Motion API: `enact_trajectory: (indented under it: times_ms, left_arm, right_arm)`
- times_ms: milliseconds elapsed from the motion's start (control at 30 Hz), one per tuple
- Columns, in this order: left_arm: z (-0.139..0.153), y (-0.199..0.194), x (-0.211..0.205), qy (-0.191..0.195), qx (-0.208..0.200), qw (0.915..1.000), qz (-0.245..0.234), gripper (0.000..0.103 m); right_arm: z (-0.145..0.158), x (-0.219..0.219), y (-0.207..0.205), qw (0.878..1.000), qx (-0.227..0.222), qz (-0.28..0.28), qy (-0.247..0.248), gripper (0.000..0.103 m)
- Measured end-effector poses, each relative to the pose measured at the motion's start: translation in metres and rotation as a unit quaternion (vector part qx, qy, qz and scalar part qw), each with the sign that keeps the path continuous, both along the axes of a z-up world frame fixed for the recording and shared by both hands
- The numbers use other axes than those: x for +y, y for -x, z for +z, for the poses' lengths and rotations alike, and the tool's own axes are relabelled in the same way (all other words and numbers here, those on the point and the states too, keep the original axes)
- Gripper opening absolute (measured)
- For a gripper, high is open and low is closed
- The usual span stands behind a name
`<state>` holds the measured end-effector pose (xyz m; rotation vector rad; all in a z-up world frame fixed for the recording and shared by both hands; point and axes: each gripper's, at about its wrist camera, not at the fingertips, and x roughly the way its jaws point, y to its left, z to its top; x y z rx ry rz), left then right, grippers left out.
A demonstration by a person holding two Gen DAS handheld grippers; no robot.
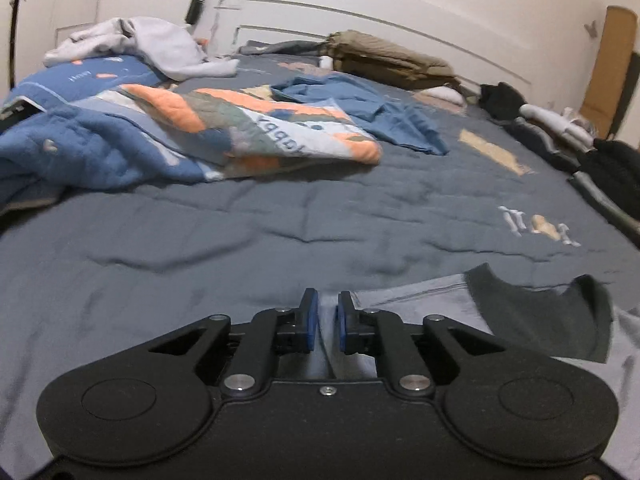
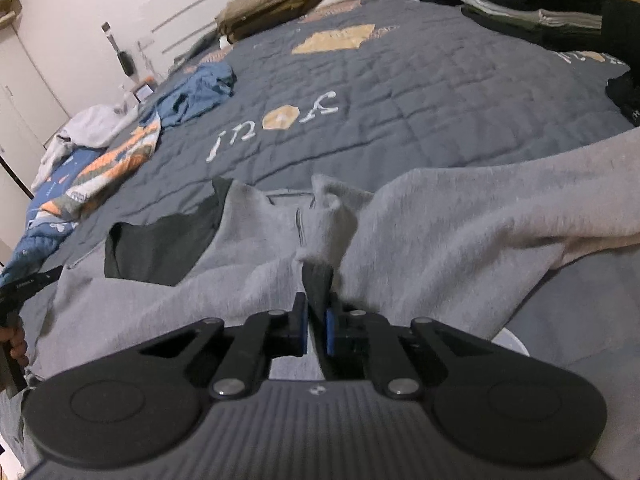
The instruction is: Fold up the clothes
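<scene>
Grey fleece fills the near part of the bed: the sweatshirt (image 2: 420, 232) lies crumpled across the dark quilted bedspread (image 2: 400, 92), its dark inner lining (image 2: 160, 248) turned up at the neck. My right gripper (image 2: 316, 328) has its blue pads pressed together on a raised fold of that sweatshirt, the cloth bunching up just beyond the tips. My left gripper (image 1: 328, 324) sits at the garment's other edge, its pads drawn close with a strip of the grey fabric running between them; I think they pinch it, though the view there is soft. Part of that left tool and the hand (image 2: 16, 344) on it show at the left edge of the right camera's view. Farther off lie a patterned orange-and-blue quilt (image 1: 256, 128), a rumpled blue garment (image 1: 372, 112), a pale grey heap (image 1: 140, 44) and an olive bundle (image 1: 384, 60) by the headboard. Dark folded clothes (image 2: 532, 12) are stacked along the right side.
</scene>
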<state>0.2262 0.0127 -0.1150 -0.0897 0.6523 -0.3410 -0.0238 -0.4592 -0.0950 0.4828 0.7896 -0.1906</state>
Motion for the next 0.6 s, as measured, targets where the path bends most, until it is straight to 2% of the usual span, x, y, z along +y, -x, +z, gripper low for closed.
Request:
enact_trajectory:
  times_ms: [67,133,200,233,300,367,500,600]
  left_arm:
    - [0.008,0.004,0.007,0.019,-0.007,0.9997,-0.01,0.012]
    - [0.014,0.008,0.01,0.032,-0.01,0.9991,-0.028,0.018]
    - [0.016,0.012,0.005,0.032,-0.012,0.998,-0.053,0.041]
    - [0.014,0.013,0.0,0.026,-0.011,0.9975,-0.065,0.043]
    - [0.008,0.015,-0.013,0.004,-0.009,0.9964,-0.084,0.043]
    - [-0.002,0.015,-0.024,-0.027,-0.009,0.9962,-0.082,0.042]
    - [-0.017,0.013,-0.03,-0.041,0.009,0.9956,-0.083,0.039]
    - [-0.021,0.016,-0.034,-0.061,-0.001,0.9942,-0.088,0.039]
  right_arm:
    - [0.001,0.0,-0.001,1.0,0.003,0.004,0.006,0.013]
    - [0.0,0.0,-0.001,1.0,0.005,0.005,0.003,0.016]
    - [-0.002,0.0,-0.002,1.0,0.008,0.005,-0.001,0.019]
    - [-0.003,0.001,-0.003,1.0,0.011,0.005,-0.001,0.02]
    - [-0.005,0.002,-0.003,1.0,0.016,0.007,-0.002,0.021]
    - [-0.005,0.003,-0.003,1.0,0.016,0.007,-0.004,0.023]
    - [-0.006,0.003,-0.004,1.0,0.016,0.006,-0.006,0.025]
    - [-0.007,0.005,-0.005,1.0,0.019,0.007,-0.005,0.025]
